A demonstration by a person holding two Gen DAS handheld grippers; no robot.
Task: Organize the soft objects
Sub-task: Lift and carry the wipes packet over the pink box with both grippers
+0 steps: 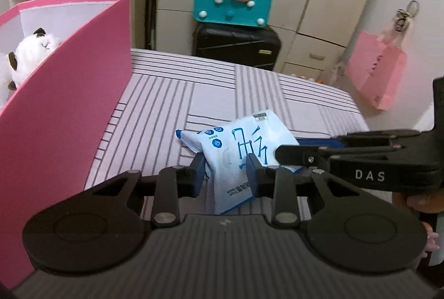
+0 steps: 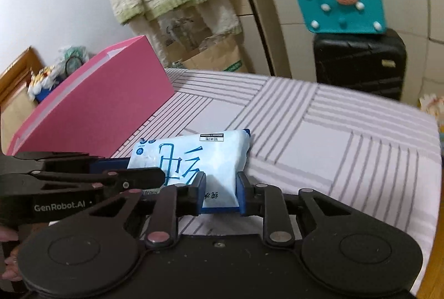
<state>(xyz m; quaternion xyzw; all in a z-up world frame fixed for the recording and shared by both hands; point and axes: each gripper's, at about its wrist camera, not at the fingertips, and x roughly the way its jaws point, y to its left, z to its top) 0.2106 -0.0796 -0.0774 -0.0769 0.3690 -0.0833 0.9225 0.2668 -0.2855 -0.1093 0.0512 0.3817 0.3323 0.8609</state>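
Both grippers' jaws clamp tissue pack point(image 1: 236, 149), mid-air

Blue-white tissue pack point(image 1: 238, 157), tilted, on striped bed

Evenly and softly lit indoors, source unseen; only faint shadows under the tissue pack point(image 1: 238, 149) on the bed point(image 1: 249, 82). Strong fisheye bending toward frame edges, dark vignetted corners. Slight blur on the teal bag point(image 2: 341, 5) and pink paper bag point(image 1: 374, 74).

tissue pack point(image 1: 236, 149) on bed point(image 1: 291, 96) | box point(image 1: 69, 116) left of it | plush toy point(image 1: 27, 55) in box
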